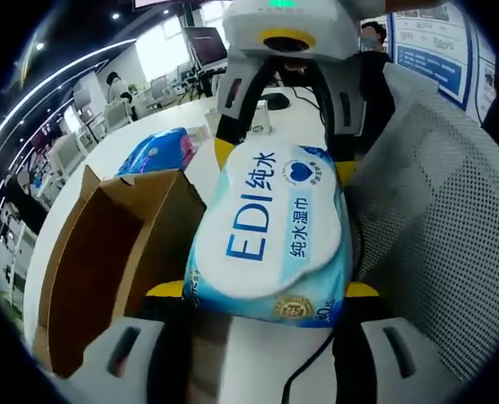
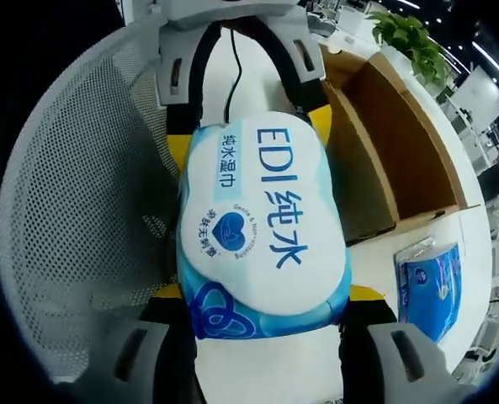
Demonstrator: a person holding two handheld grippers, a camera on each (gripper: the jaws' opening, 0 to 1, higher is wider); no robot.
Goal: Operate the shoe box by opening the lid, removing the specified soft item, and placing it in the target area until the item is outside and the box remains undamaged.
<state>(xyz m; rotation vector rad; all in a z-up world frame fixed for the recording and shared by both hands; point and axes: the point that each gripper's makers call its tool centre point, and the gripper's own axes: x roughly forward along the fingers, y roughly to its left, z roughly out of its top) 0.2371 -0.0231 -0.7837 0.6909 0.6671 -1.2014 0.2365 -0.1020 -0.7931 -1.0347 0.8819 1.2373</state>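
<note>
A soft pack of wet wipes (image 1: 270, 227), light blue with a white label printed "EDI", is held in the air between both grippers. My left gripper (image 1: 264, 289) is shut on its near end, yellow fingertips at either side. The right gripper (image 1: 283, 162) grips the far end from the opposite side. In the right gripper view the same pack (image 2: 257, 227) sits between my right gripper (image 2: 268, 292) and the left gripper (image 2: 247, 130). The open brown cardboard shoe box (image 1: 106, 252) stands beside the pack, its inside (image 2: 400, 143) showing nothing.
A white mesh basket (image 1: 451, 236) lies on the pack's other side (image 2: 81, 202). A second blue packet (image 1: 156, 151) rests on the white table (image 2: 468, 219) beyond the box. Desks, chairs and people fill the far room.
</note>
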